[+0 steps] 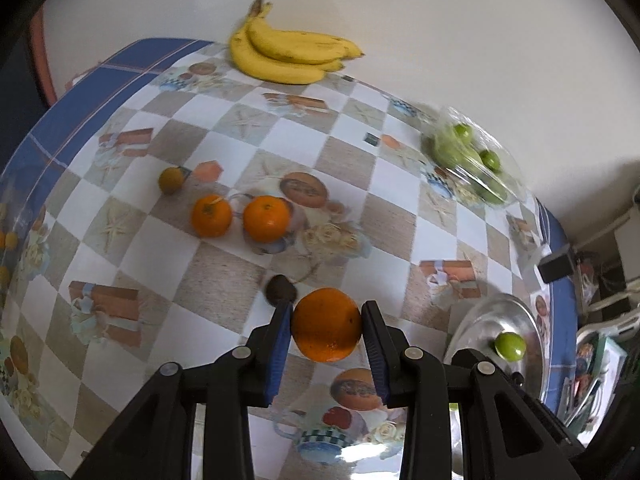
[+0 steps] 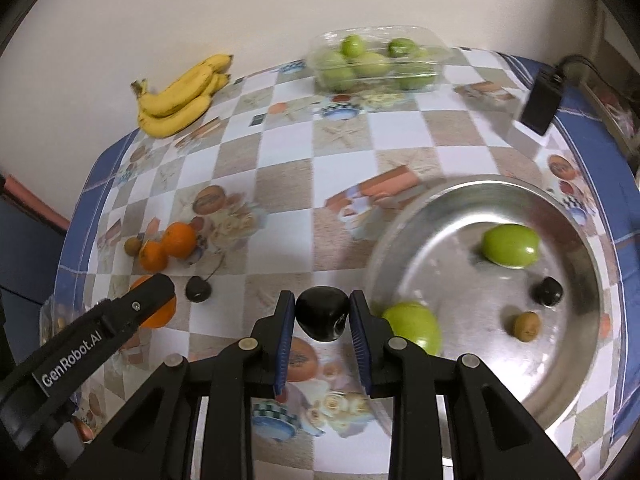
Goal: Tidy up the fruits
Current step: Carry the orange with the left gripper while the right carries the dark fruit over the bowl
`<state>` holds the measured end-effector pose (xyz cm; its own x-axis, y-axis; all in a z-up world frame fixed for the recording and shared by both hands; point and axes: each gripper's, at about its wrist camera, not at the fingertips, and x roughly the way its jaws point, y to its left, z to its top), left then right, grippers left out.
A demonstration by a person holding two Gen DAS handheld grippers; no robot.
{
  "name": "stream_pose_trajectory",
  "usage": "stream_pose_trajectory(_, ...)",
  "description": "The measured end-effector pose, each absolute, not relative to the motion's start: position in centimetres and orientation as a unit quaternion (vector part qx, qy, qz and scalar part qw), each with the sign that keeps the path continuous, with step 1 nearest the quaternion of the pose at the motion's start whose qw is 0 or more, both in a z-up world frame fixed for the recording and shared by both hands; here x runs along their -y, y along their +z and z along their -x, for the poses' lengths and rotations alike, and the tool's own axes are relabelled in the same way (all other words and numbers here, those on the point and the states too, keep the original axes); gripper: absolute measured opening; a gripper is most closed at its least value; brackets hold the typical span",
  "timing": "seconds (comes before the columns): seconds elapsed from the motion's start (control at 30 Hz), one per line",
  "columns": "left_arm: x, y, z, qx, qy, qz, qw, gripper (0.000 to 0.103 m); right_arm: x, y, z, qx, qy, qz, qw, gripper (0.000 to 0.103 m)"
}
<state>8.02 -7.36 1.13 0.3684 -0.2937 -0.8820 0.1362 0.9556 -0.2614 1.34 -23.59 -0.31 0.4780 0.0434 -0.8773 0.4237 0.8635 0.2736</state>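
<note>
My left gripper (image 1: 326, 322) is shut on an orange (image 1: 326, 325), held above the checked tablecloth. The right wrist view shows that orange (image 2: 160, 314) half hidden behind the left gripper's finger. My right gripper (image 2: 322, 314) is shut on a dark plum-like fruit (image 2: 322, 314), just left of the metal bowl (image 2: 576, 368). Inside the bowl lie two green fruits (image 2: 510, 245) (image 2: 414, 326), a dark fruit (image 2: 547, 291) and a small brown fruit (image 2: 527, 326). Two oranges (image 1: 211, 216) (image 1: 266, 219), a small brownish fruit (image 1: 171, 179) and a dark cherry-like fruit (image 1: 280, 289) rest on the table.
A bunch of bananas (image 1: 288, 54) lies at the table's far edge against the wall. A clear plastic tub of green fruits (image 2: 376, 62) stands at the back. A black adapter (image 2: 542, 100) with a cable sits at the far right corner. The table's blue border (image 2: 624, 216) runs close to the bowl.
</note>
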Motion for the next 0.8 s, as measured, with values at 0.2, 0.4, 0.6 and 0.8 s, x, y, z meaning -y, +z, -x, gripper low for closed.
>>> stream_pose_trajectory(0.2, 10.2, 1.1, -6.8, -0.544, -0.147, 0.046, 0.824, 0.038, 27.0, -0.3, 0.5, -0.487, -0.146, -0.256, 0.822, 0.029)
stream_pose_trajectory(0.4, 12.9, 1.0, -5.7, -0.543, -0.169, 0.025, 0.822, 0.038, 30.1, -0.6, 2.2, -0.485, -0.186, -0.268, 0.812, 0.029)
stream_pose_trajectory(0.6, 15.7, 1.3, -4.2, -0.537, -0.199, 0.0, 0.82, 0.038, 31.9, -0.9, 3.3, -0.486, -0.212, -0.27, 0.804, 0.029)
stream_pose_trajectory(0.8, 18.9, 1.6, -2.2, -0.526, -0.232, -0.039, 0.817, 0.038, 33.4, -0.9, 4.6, -0.48, -0.227, -0.282, 0.799, 0.029)
